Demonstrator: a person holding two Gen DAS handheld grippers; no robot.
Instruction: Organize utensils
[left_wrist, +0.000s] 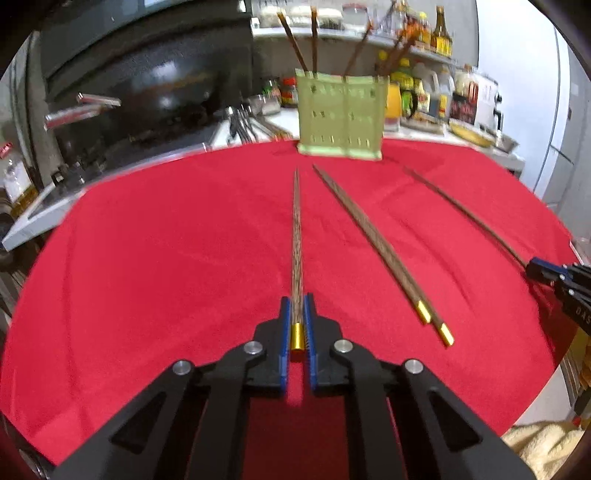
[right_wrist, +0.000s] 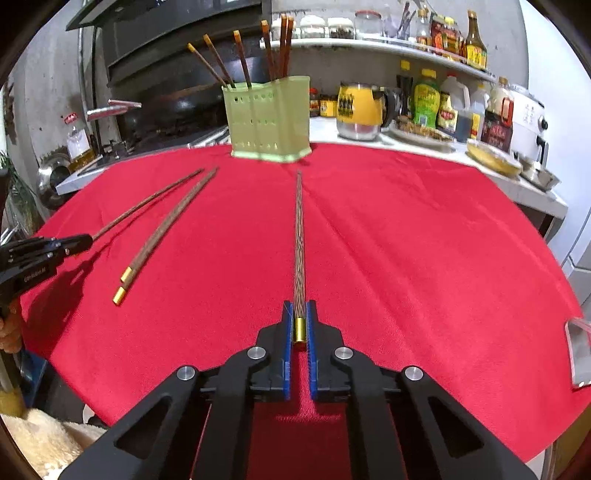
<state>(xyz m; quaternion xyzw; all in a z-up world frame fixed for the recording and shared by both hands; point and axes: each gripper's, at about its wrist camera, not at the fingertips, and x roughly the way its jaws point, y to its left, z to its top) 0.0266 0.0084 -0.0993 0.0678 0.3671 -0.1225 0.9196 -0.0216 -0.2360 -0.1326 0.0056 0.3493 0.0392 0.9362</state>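
My left gripper is shut on the gold-capped end of a brown chopstick that points at the green perforated holder. My right gripper is shut on another gold-capped chopstick, pointing at the same holder. The holder stands at the far edge of the red cloth with several chopsticks upright in it. A pair of chopsticks lies loose on the cloth between the grippers, also in the right wrist view. The right gripper shows at the left view's right edge; the left gripper shows at the right view's left edge.
The red cloth covers a round table. Behind it a counter holds sauce bottles, a yellow jug, a rice cooker and a dark stove hood. A clear object sits at the table's right edge.
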